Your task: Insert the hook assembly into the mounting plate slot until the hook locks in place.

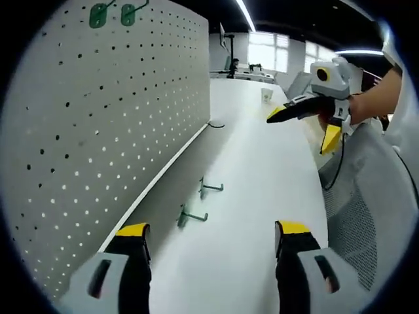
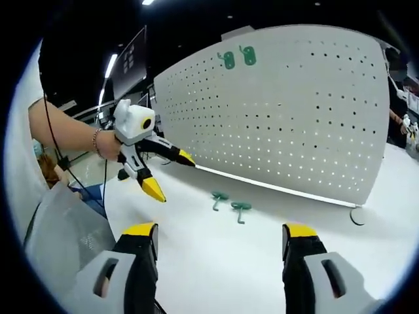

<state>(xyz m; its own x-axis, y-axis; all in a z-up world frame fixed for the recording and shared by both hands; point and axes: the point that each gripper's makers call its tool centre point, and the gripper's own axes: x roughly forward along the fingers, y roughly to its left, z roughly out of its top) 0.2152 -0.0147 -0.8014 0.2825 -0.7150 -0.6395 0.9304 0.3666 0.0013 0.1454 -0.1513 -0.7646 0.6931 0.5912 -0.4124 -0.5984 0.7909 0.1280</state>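
So, current state:
- Two green hooks (image 1: 201,201) lie loose on the white table (image 1: 249,275), just beside the pegboard (image 1: 98,131) base; second one at (image 2: 240,209).
- Two more green hooks (image 2: 237,57) already hang near the pegboard's top edge.
- Left gripper (image 1: 213,239): jaws wide, holding nothing.
- Right gripper (image 2: 219,239): jaws wide, holding nothing.
- No readable writing or labels.

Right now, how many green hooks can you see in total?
4: two lie loose on the white table, the nearer hook and the farther hook; two hang high on the pegboard, one hook beside another.
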